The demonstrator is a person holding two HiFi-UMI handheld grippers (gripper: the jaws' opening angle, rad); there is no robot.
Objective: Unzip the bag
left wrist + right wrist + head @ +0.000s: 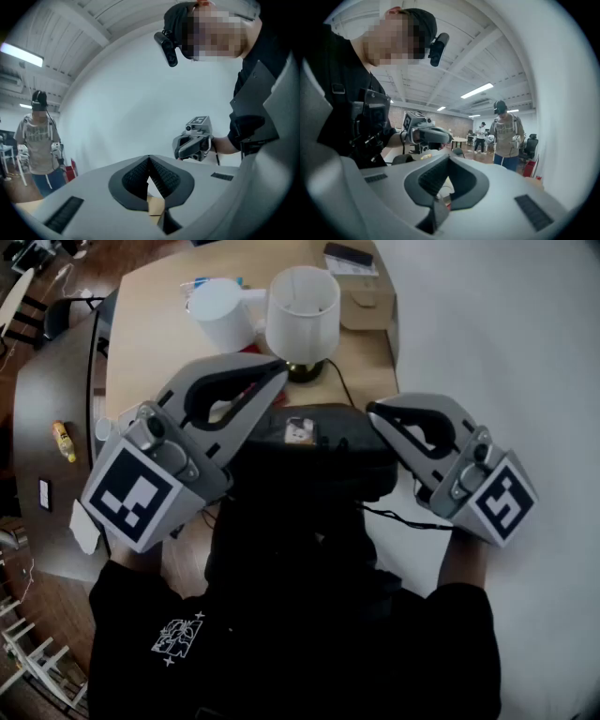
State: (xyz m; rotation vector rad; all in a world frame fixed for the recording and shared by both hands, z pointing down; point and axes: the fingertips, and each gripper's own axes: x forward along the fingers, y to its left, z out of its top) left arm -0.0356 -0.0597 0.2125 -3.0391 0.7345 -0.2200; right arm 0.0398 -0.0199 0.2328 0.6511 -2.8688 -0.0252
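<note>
Head view over bag (349, 461), gripper views opposed

A black fabric bag (309, 460) lies on the pale wooden table (150, 334). The grey left gripper (278, 372), jaws together, points in over the bag's ten o'clock corner, and the grey right gripper (375, 412), likewise closed, over its two o'clock corner. At twelve o'clock beyond the bag stands a white-shaded lamp (302, 310), with a brown cardboard box (367, 304) at its three o'clock.

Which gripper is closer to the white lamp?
Left. The left gripper has its tip right beside the lamp's base; the right gripper is farther off, by the black bag's right end.
</note>
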